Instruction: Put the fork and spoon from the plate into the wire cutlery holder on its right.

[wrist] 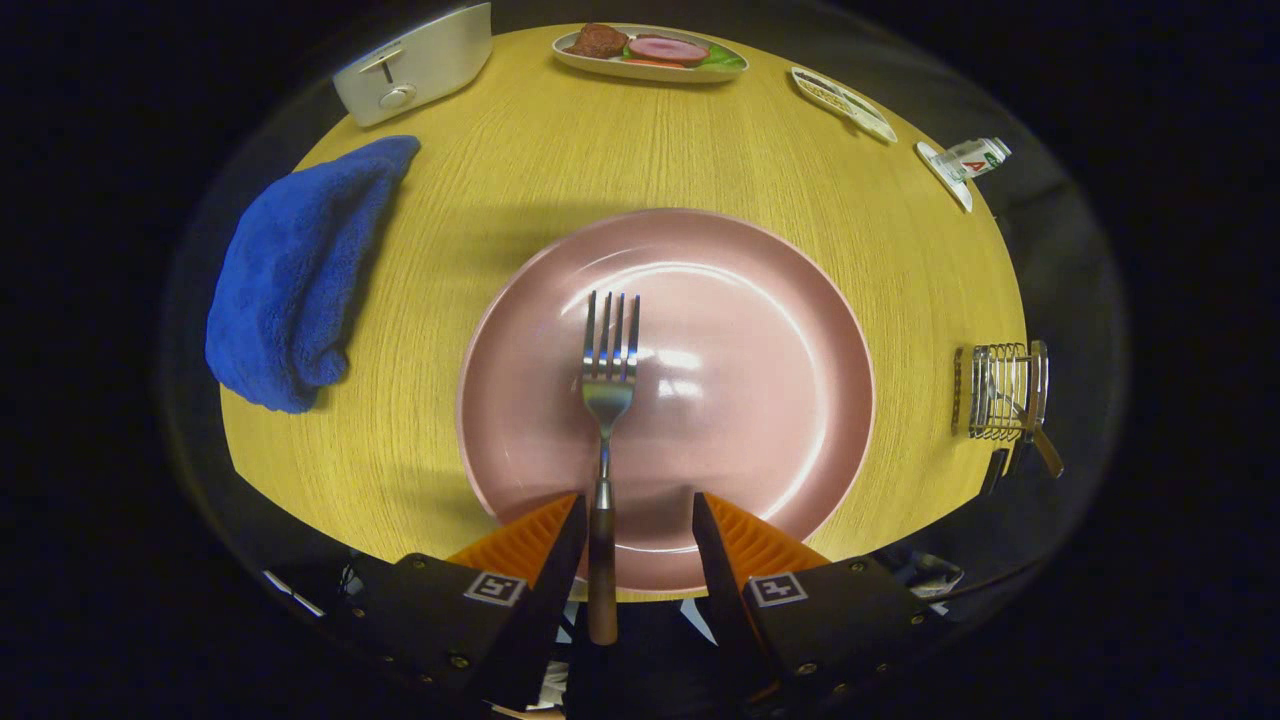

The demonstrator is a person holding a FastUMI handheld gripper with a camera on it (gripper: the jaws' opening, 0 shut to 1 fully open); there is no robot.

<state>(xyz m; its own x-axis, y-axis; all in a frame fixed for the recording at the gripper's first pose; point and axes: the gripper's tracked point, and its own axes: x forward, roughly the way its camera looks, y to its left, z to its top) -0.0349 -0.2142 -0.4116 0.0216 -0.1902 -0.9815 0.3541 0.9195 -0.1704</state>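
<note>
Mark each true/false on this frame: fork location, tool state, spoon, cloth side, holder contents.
1. The fork lies on the pink plate. True.
2. The tool is clamped on the fork. False: its fingers are apart, with the fork's handle beside the left one.
3. A spoon lies on the plate beside the fork. False: the fork lies there alone.
4. The blue cloth lies left of the plate. True.
5. The wire cutlery holder already has a utensil in it. True.
</note>
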